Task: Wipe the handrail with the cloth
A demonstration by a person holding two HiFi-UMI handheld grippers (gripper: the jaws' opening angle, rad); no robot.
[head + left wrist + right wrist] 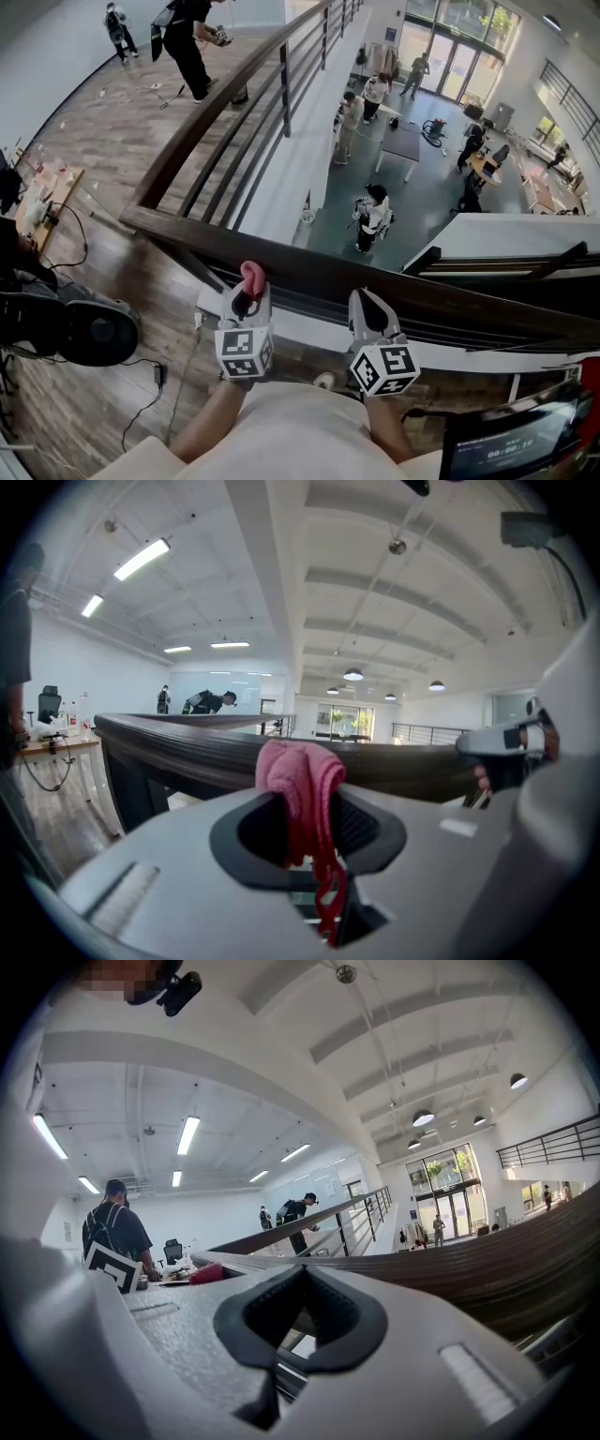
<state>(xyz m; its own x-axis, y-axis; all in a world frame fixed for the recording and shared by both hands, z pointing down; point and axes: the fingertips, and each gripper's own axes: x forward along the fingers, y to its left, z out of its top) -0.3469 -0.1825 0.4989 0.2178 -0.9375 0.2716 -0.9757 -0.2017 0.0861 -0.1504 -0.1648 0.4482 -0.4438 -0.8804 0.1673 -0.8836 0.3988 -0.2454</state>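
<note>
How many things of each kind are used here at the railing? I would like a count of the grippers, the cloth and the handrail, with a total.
Grey handheld two-jaw grippers: 2 (left gripper, right gripper)
Pink terry cloth, clamped in the left gripper: 1
Dark brown wooden handrail: 1
Total: 4

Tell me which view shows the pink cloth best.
The left gripper view: the cloth fills the centre, bunched and pinched in the left gripper's shut jaws, before the handrail. The head view shows only a small pink tip by the rail. The right gripper view shows a small reddish patch at most.
</note>
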